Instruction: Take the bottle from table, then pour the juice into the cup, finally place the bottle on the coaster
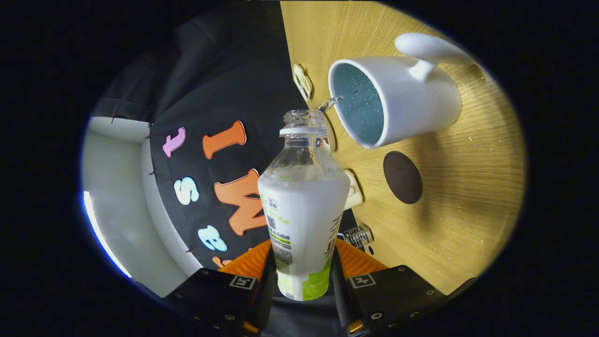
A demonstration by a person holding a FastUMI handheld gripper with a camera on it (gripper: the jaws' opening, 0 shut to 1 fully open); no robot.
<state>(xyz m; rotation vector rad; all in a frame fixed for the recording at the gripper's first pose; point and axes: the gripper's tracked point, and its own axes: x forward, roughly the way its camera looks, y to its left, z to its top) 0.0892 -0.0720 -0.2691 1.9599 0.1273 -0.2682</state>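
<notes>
Fingers of the gripper (303, 271) are clamping the bottle (303, 206) between them, its long axis running straight ahead of the jaws, open mouth dribbling into the cup (402, 105) just beyond, coaster (402, 177) lying beside.

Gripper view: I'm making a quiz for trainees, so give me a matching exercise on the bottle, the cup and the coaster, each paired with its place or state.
Things:
1. bottle
2. cup
3. coaster

Places or states:
A. white outside, blue inside, just beyond the bottle's open mouth
B. dark round disc, bare on the wooden table
C. cap off, tipped, held between the fingers of the tool

Pairs: 1-C, 2-A, 3-B
</notes>
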